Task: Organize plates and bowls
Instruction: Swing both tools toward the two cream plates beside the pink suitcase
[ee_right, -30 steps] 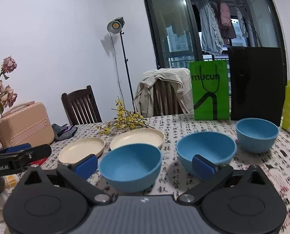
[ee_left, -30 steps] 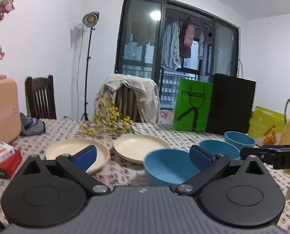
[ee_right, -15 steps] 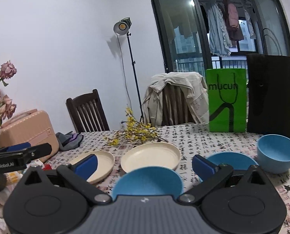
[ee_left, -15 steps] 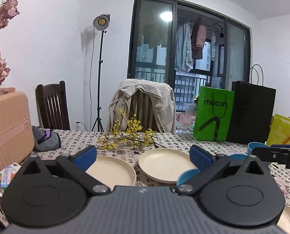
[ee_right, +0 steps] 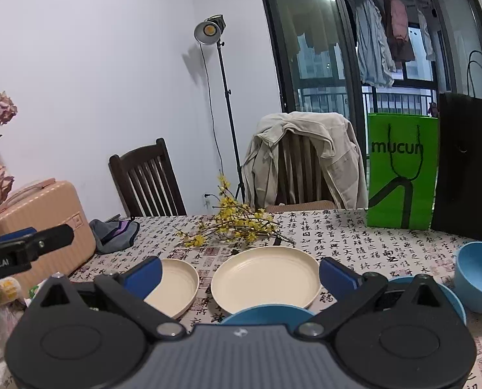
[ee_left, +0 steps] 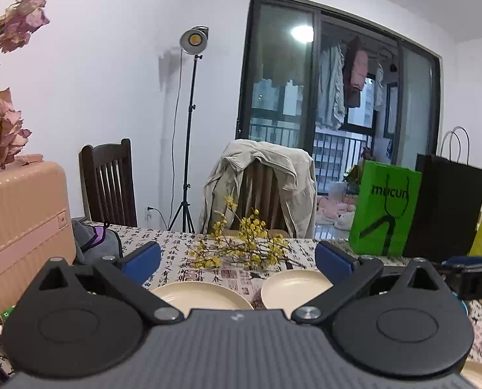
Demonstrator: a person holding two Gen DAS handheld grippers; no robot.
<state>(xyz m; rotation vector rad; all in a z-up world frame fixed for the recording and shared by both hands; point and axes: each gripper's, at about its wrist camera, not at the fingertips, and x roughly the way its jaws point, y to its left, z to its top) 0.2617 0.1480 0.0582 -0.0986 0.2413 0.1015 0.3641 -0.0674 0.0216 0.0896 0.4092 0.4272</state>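
Showing round cream plates (ee_right: 265,277), smooth blue bowl (ee_right: 479,278)

The left gripper (ee_left: 237,261), a black two-finger tool with blue pads, is held level and aims forward, its jaws spread wide with nothing between them. The right gripper (ee_right: 240,274), of the same black build with blue pads, is likewise held level with its jaws wide apart and gripping nothing. In the left wrist view the right gripper's dark finger shows at the far right of the jaws; in the right wrist view the left gripper's finger shows at the far left.
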